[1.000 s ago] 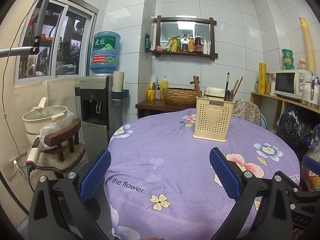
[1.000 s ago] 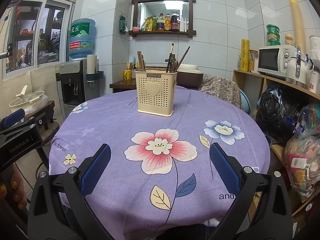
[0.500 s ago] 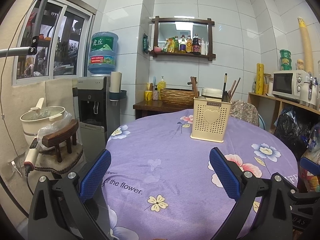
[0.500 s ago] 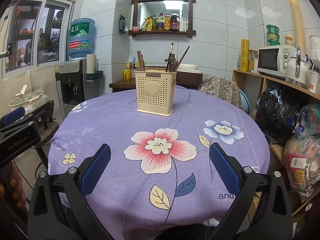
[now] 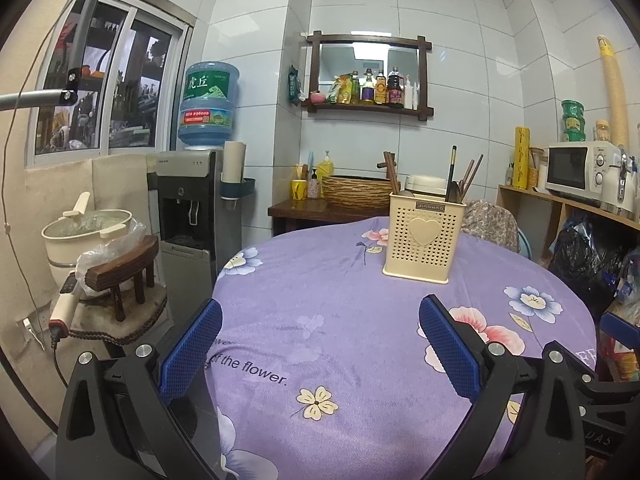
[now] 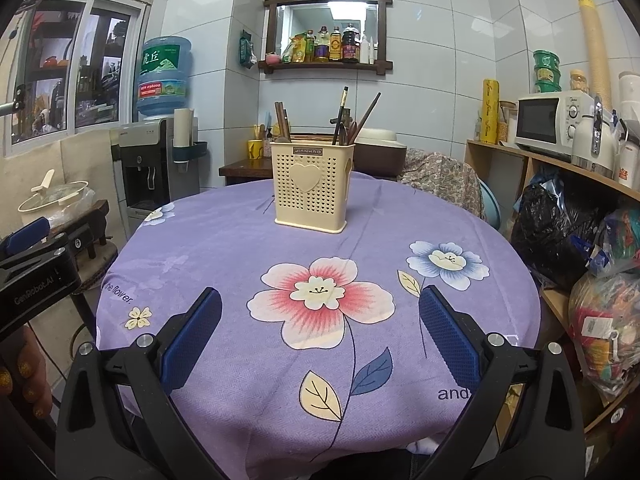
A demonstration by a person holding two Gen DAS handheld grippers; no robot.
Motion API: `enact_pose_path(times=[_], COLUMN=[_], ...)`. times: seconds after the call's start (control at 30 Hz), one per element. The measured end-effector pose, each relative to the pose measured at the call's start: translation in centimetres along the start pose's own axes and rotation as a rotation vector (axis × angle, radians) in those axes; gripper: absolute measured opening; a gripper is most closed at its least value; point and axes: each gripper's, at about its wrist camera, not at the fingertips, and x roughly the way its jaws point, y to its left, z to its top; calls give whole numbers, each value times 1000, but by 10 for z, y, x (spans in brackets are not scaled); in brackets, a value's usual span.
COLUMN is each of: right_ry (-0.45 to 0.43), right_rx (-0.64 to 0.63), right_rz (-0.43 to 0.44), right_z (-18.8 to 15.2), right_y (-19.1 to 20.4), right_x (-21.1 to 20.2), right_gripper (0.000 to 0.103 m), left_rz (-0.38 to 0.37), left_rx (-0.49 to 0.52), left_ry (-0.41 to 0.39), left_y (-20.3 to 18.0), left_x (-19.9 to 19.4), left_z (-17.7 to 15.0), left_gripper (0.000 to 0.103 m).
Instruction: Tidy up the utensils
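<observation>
Round table covered by a purple floral tablecloth (image 6: 240, 248) with printed text near its edges. One cream perforated plastic utensil holder with a heart on its front (image 6: 311, 188) stood upright on it, toward the far side, holding dark chopsticks (image 6: 341, 114).

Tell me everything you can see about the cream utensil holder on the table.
The utensil holder is a cream box, plastic by its look, with perforated walls, a raised heart on the front and a small dark label at the rim. It stands upright on the purple flowered tablecloth, toward the far side. Dark chopsticks and other utensils stick out of its top. Neither claw touches it.
</observation>
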Motion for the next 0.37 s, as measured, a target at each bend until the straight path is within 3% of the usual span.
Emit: enact_pose_path(times=[0.37], right_ry=[-2], right_rx=[6], right_rz=[4], right_z=[0], right_y=[-3], right_x=[0], right_gripper=[97], left_rz=[-1], left_rx=[-14], left_ry=[19], left_y=[-1], left_x=[2], left_z=[2], left_gripper=[98])
